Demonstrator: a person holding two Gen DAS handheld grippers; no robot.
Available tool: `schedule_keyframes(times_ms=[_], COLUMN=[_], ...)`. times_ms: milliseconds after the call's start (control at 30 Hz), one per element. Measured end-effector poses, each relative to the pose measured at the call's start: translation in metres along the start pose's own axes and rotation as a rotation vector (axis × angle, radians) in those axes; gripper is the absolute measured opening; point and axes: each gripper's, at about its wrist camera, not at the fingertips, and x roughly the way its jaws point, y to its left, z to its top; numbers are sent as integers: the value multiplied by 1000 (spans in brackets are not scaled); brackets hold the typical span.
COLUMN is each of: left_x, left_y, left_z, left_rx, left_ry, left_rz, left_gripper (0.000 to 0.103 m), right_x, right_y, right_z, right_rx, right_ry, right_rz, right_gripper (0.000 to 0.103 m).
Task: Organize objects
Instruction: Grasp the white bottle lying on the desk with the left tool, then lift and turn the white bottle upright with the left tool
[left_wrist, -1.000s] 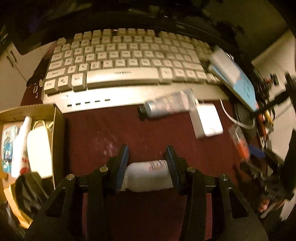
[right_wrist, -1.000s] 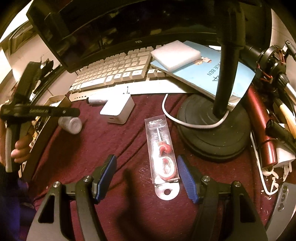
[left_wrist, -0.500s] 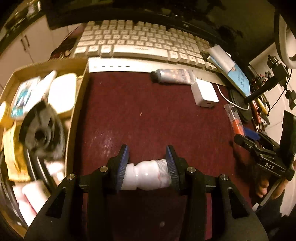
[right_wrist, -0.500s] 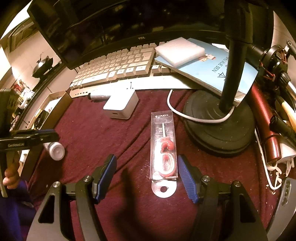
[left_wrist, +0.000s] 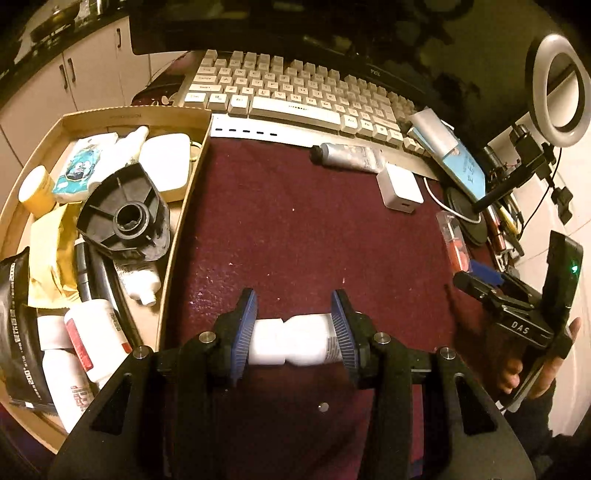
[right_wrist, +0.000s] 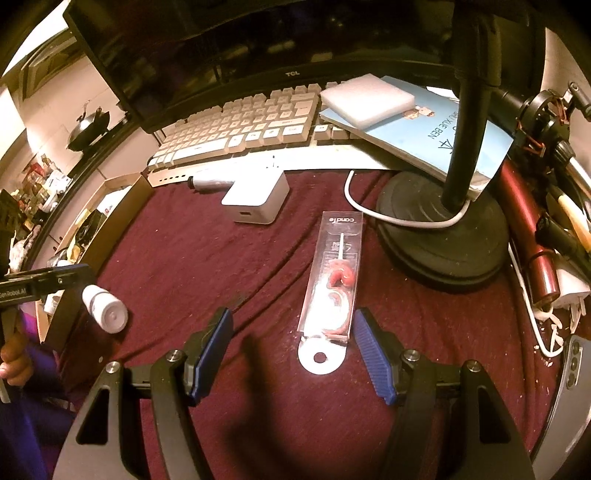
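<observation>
A dark red cloth (left_wrist: 295, 229) covers the desk, with a keyboard (left_wrist: 295, 96) along its far edge and a cardboard tray (left_wrist: 173, 236) at the left edge. The left gripper (left_wrist: 293, 328), pinching a white bottle (left_wrist: 291, 341), has moved nearer the tray. The right gripper (right_wrist: 295, 347) stays spread over a packaged candle (right_wrist: 332, 280).
</observation>
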Motion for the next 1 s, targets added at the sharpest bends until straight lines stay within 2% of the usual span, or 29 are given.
schedule_keyframes(times_ms=[133, 300, 433, 533, 567, 633, 667, 733, 833, 1000], left_x=[9, 5, -15, -26, -28, -25, -22, -20, -18, -1], left_y=[0, 10, 4, -17, -26, -37, -42, -46, -43, -34], left_z=[5, 10, 3, -15, -23, -33, -35, -37, -34, -24], left_rx=[-1, -34, 51, 202, 263, 328, 357, 389, 412, 417], left_ry=[16, 20, -23, -55, -69, -86, -95, -111, -104, -17], left_rz=[-21, -88, -87, -29, 18, 100, 164, 189, 145, 19], left_gripper=[42, 42, 42, 42, 42, 42, 42, 42, 42, 44], right_x=[-1, -7, -10, -9, -9, -9, -9, -8, -7, -7], right_y=[2, 1, -1, -2, -1, 0, 1, 2, 4, 5], right_z=[-1, -3, -3, -3, -3, -2, -2, -1, -1, 0], right_rx=[-4, -1, 4, 4, 3, 0, -2, -7, -10, -10], right_ry=[0, -8, -12, -9, -9, -9, -9, -8, -8, -7], right_rz=[-1, -1, -6, -7, -6, -4, -4, -2, -3, -5], right_gripper=[68, 68, 68, 68, 68, 68, 68, 68, 68, 68])
